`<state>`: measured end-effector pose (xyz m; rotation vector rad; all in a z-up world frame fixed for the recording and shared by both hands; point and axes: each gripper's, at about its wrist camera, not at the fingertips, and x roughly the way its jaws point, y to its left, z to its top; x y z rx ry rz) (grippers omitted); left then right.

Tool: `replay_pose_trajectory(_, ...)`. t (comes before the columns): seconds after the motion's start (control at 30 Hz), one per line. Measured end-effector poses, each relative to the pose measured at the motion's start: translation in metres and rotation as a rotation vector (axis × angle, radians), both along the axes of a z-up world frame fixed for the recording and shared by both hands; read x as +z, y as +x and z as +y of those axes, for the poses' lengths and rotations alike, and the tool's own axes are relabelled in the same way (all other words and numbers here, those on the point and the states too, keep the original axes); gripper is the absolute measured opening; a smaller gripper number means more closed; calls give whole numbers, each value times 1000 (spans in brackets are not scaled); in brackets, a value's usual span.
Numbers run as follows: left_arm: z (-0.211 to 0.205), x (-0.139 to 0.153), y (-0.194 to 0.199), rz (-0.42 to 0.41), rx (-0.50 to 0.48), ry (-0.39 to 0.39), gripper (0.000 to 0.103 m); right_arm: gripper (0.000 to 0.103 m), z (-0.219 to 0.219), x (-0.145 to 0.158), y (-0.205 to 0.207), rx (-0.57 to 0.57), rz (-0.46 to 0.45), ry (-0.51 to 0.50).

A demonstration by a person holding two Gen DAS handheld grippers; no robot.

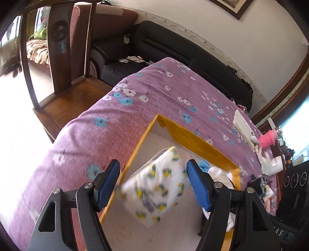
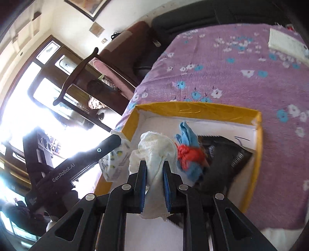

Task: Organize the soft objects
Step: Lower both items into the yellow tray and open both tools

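In the right wrist view the right tongs (image 2: 154, 174) are clamped tight on a white terry cloth (image 2: 154, 152), which bulges above the blue pads and hangs out below them; just past that cloth lies a bundle of red cloth (image 2: 190, 155) and blue cloth (image 2: 186, 133) inside the yellow-rimmed box (image 2: 193, 109), with a dark flat item (image 2: 224, 154) beside the bundle toward the box's right wall; the box stands on a surface draped in a purple floral cover (image 2: 241, 81). In the left wrist view the left tongs (image 1: 152, 184) stand fairly wide with a white packet printed with yellow dots (image 1: 154, 189) between the blue pads; the packet is blurred, its sides reach toward both pads, and whether the pads actually press on it I cannot tell; it hangs over the near-left part of the same box (image 1: 193, 133), whose white floor shows under it; the right wrist view shows this packet at the tip of the left tool, over the box's left rim. Beyond the box the purple cover (image 1: 135, 108) stretches away; at its far right edge lie a white flat pack (image 1: 242, 123) and a pink bottle (image 1: 267, 140); to the left stands a dark wooden chair (image 1: 63, 77); behind the cover a black sofa (image 1: 173, 46) runs along the pale wall, and a framed picture (image 1: 233, 7) hangs high on it.
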<state>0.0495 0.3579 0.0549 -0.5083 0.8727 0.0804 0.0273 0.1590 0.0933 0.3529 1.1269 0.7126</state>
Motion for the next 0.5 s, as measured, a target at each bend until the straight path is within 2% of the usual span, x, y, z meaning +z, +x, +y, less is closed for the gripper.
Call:
replay_pose_trajectory(0.2, 5, -2, 3, -3, 1, -14, 71, 22, 19, -16, 15, 2, 24, -41)
replay_pose_trajectory(0.27, 4, 4, -3, -18, -2, -5, 72, 30, 19, -17, 16, -14, 7, -68)
replay_pose_trajectory(0.37, 1, 16, -17, -51, 0, 14, 75, 42, 11, -9, 15, -28, -36, -87)
replay_pose_trajectory(0.5, -12, 30, -35, -73, -21, 40, 80, 43, -10, 15, 4, -42, -94, -92)
